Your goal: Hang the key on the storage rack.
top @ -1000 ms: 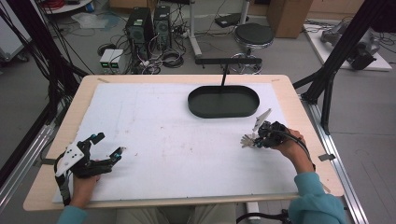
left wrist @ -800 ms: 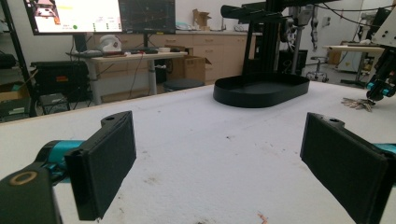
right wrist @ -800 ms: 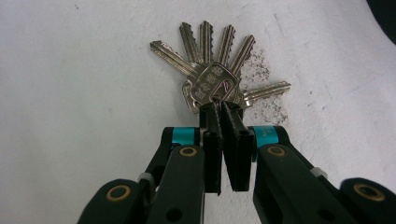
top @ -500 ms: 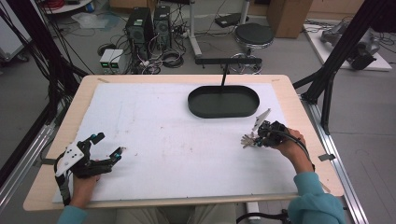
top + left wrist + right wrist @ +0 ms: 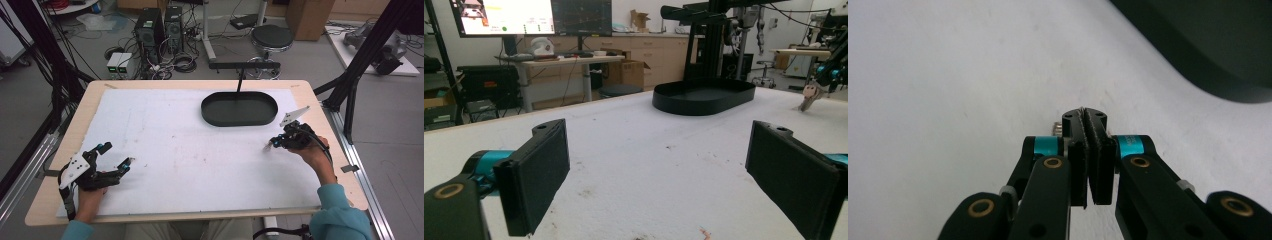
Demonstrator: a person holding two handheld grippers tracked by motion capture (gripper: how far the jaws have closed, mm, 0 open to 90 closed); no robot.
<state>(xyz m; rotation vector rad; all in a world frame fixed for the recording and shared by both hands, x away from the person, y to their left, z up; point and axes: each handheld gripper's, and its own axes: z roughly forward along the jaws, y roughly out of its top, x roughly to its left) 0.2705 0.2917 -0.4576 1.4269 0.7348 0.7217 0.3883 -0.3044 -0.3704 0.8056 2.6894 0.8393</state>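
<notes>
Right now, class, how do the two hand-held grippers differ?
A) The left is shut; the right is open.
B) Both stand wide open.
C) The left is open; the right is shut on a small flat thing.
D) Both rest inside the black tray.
C: the left hand-held gripper has its jaws spread wide over the white mat, while the right hand-held gripper is pinched shut on a small flat thing, short of the black tray.

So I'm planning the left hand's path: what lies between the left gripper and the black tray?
Nothing: in the high view and the left gripper view, the stretch from the left gripper to the black tray is bare white table cover, faintly stained.
</notes>
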